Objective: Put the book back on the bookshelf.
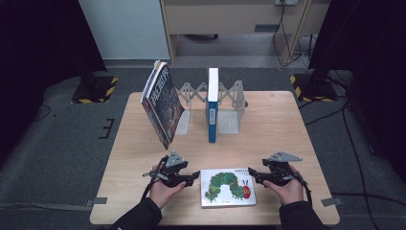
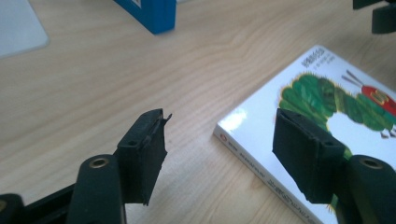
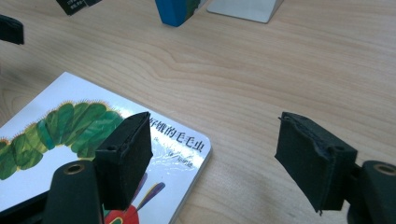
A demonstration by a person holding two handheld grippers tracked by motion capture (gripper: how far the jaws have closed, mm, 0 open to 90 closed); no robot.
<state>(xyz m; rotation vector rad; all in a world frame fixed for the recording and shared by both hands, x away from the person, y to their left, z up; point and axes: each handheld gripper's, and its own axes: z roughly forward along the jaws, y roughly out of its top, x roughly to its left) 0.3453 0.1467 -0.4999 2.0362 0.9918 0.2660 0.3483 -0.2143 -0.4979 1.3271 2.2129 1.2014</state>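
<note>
Three books, one rack, two tongs.

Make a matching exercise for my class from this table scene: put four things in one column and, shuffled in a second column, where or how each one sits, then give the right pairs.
Things
1. caterpillar book
2. blue book
3. dark-covered book
4. left gripper

Places or states
A. stands upright in the metal book rack
B. leans tilted at the left end of the rack
C. lies flat, cover up, at the near edge of the table
D. fingers open, just left of the flat book

Pairs: 1-C, 2-A, 3-B, 4-D
</note>
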